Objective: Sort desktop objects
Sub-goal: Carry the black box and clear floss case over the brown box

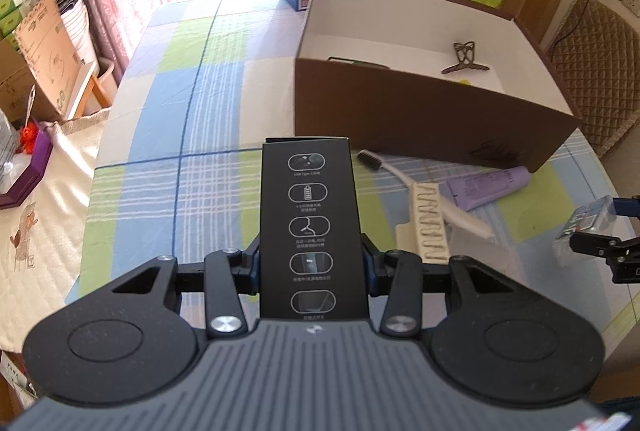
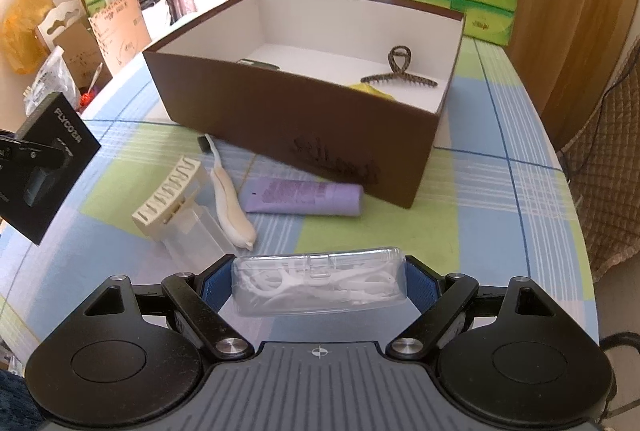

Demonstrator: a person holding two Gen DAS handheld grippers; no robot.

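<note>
Left gripper (image 1: 311, 267): fingers pinch the black carton (image 1: 312, 227) by its sides, held up over the tabletop (image 1: 168, 167), short of the box (image 1: 420, 119).
Loose items: comb (image 2: 168, 197), toothbrush (image 2: 228, 199), purple tube (image 2: 304, 196) lie just before the box.
Right gripper (image 2: 320, 285): fingers clamp the floss case (image 2: 318, 281) endwise.
Advice: I'd lift each load clear of the near wall, then release low inside, away from the hair clip (image 2: 400, 73).

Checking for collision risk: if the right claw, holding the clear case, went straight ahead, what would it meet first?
Probably the purple tube lying on the table, with the brown cardboard box behind it; depth is unclear, and the right claw may pass above the tube.
</note>
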